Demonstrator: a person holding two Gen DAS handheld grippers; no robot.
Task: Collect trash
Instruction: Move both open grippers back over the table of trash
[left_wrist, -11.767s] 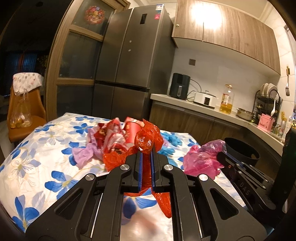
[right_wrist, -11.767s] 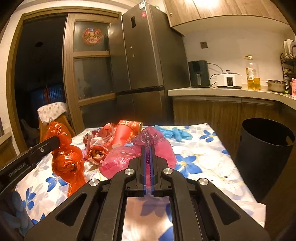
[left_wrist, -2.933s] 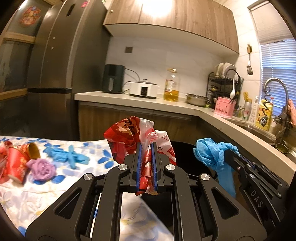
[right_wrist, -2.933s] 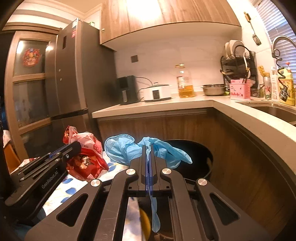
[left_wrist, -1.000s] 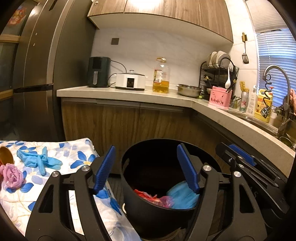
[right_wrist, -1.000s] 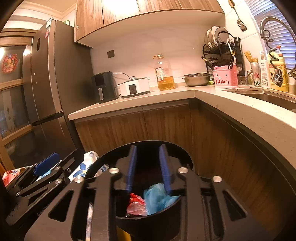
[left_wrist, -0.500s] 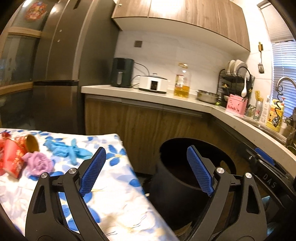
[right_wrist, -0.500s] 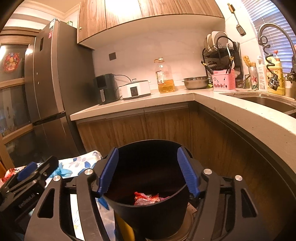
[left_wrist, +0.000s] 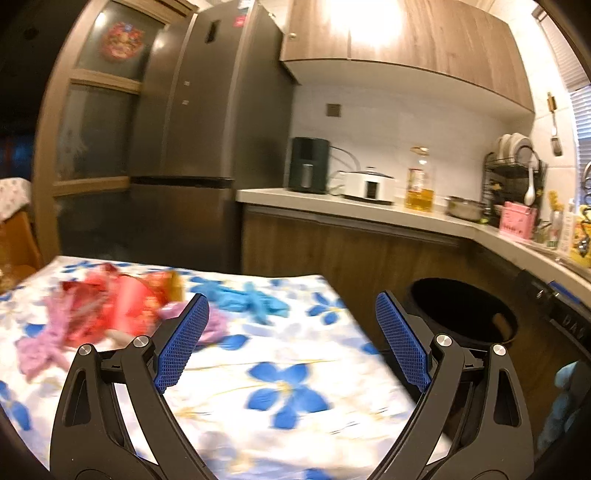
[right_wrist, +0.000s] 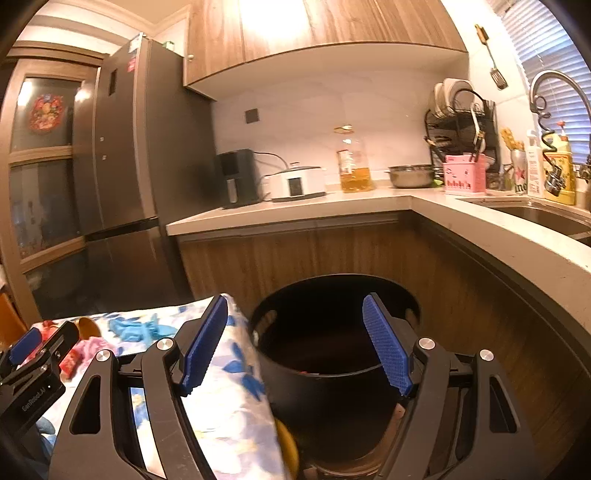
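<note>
With both loads dropped into the black trash bin (right_wrist: 332, 354), the left hand-held gripper (left_wrist: 291, 339) swings back, jaws wide and empty, toward red wrappers (left_wrist: 110, 314) and a blue glove (left_wrist: 251, 301) ahead-left on the worktop (left_wrist: 295, 387), while the right hand-held gripper (right_wrist: 295, 343) hangs open over the bin.

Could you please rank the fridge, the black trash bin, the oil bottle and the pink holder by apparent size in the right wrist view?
1. fridge
2. black trash bin, though nearness to the camera enlarges it
3. oil bottle and pink holder: too alike to rank
</note>
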